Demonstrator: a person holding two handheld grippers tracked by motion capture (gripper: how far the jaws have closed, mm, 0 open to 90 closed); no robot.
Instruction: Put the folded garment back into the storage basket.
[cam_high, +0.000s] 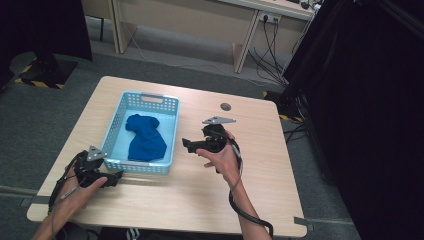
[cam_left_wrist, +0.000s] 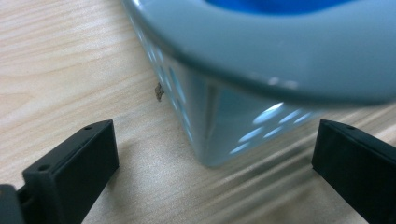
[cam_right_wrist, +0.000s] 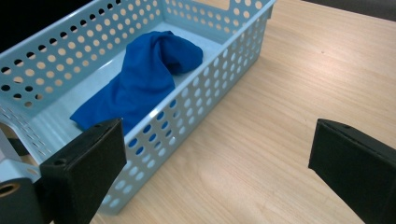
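blue crumpled cloth (cam_high: 145, 139) lies inside the pale blue perforated plastic basket (cam_high: 170, 135), so judging by that the putting-in looks done and only drawing back remains. from the high view, the left gripper (cam_high: 111, 178) sits just off the basket's near left corner and the right gripper (cam_high: 192, 144) just beside its right wall, both empty. the basket stands on a light wooden table (cam_high: 260, 150) over grey carpet, with desks and cables beyond.

in the left gripper view the jaws stand wide apart around the basket corner (cam_left_wrist: 205, 140), touching nothing.

in the right gripper view the jaws gape over bare wood beside the basket, with the cloth (cam_right_wrist: 144, 84) resting within.
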